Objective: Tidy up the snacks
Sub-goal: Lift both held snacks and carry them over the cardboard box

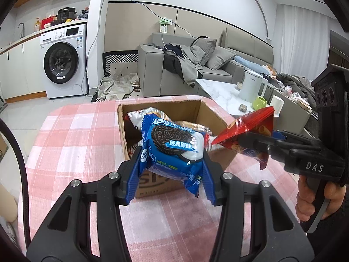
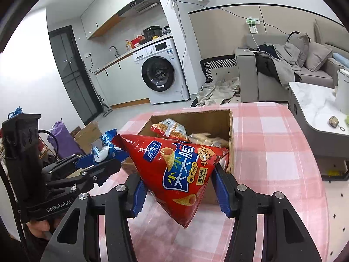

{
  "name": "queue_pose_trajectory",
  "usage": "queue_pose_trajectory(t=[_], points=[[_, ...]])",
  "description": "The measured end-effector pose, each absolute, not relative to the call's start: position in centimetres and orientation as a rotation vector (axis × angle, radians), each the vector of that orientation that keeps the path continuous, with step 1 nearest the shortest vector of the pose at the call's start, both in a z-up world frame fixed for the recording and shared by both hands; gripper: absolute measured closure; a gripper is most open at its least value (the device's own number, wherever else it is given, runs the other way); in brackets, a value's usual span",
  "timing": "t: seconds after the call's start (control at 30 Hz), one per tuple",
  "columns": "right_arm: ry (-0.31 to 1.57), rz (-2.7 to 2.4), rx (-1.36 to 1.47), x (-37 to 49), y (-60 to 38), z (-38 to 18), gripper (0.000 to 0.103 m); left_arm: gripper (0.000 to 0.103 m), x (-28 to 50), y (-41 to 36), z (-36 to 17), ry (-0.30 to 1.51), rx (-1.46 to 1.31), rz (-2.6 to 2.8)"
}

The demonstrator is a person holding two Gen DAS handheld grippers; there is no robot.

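My left gripper (image 1: 171,171) is shut on a blue Oreo packet (image 1: 174,144) and holds it above the near edge of an open cardboard box (image 1: 209,111). My right gripper (image 2: 178,187) is shut on a red triangular bag of cone crisps (image 2: 174,170), held in front of the same box (image 2: 218,118). In the left wrist view the red bag (image 1: 246,131) hangs at the box's right side, held by the right gripper (image 1: 261,142). The right wrist view shows the left gripper (image 2: 96,163) and the Oreo packet (image 2: 106,148) at the left. The box holds several snack packets (image 2: 172,128).
The box stands on a round table with a pink checked cloth (image 1: 76,135). Beyond it are a marble side table (image 1: 220,91) with a white kettle (image 1: 253,87) and green mug (image 1: 260,103), a grey sofa (image 1: 196,65) and a washing machine (image 1: 63,61).
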State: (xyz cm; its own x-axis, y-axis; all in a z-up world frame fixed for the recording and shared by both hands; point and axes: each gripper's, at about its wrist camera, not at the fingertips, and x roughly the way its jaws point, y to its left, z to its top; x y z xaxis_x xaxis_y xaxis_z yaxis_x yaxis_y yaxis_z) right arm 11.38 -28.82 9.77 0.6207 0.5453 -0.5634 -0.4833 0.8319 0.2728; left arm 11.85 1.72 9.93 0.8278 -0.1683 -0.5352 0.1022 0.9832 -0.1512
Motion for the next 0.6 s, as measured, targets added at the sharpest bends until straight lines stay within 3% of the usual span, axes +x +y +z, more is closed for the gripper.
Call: queue_pose_trajectory(t=[0.6], points=[[0.695,0.555,0.123,16.2,-27.0,9.6,0.048,0.057,18.3,0.1,8.6,0.619,-0.073,-0.126]])
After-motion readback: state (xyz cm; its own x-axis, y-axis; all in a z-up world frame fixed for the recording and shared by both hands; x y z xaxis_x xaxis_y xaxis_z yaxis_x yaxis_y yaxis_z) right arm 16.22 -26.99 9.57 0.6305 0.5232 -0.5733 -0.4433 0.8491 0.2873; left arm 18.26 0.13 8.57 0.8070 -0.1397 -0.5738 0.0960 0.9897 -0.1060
